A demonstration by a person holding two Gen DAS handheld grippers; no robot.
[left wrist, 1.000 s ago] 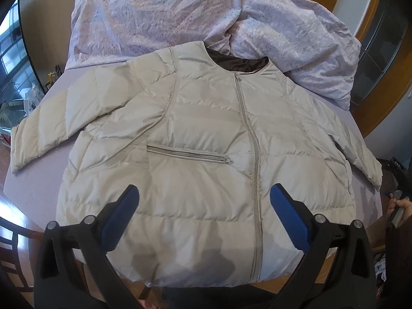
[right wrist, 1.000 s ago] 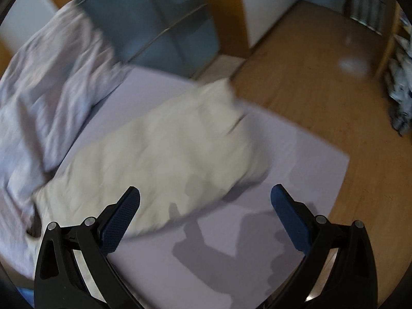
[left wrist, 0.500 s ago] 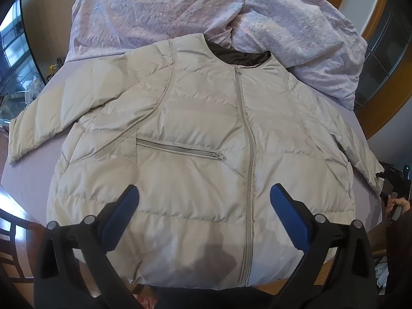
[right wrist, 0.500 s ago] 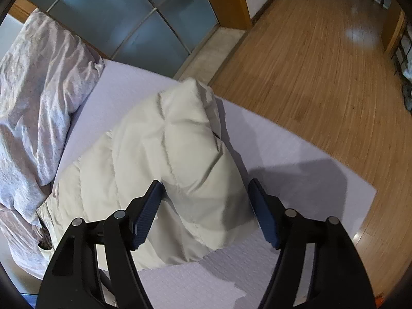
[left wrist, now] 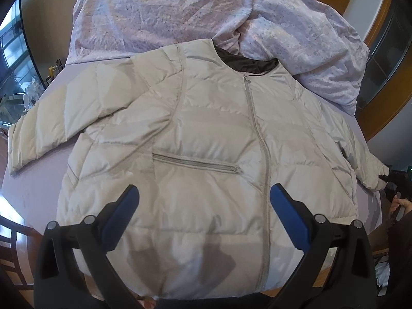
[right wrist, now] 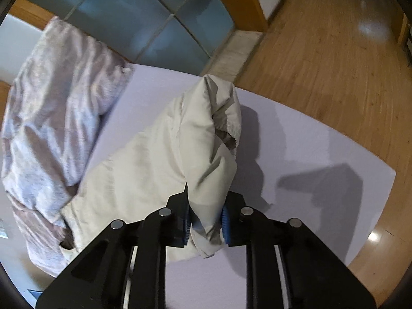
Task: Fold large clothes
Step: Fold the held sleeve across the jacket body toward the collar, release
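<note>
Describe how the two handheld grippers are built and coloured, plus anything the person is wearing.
Both the left gripper and the right gripper have black angular plastic frames with round silver bolt heads at the joints. Each finger carries a blue pad, ribbed on the right gripper. No cables or markings show. A dark sleeve appears at the left view's right edge.

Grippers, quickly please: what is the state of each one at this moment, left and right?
Left gripper: open, holding nothing, above the jacket.
Right gripper: shut on the jacket sleeve.

Soft daylight, dim vignetted fisheye edges, glare on floor (right wrist: 368, 29), blurred bedding (right wrist: 51, 108), hard shadows
</note>
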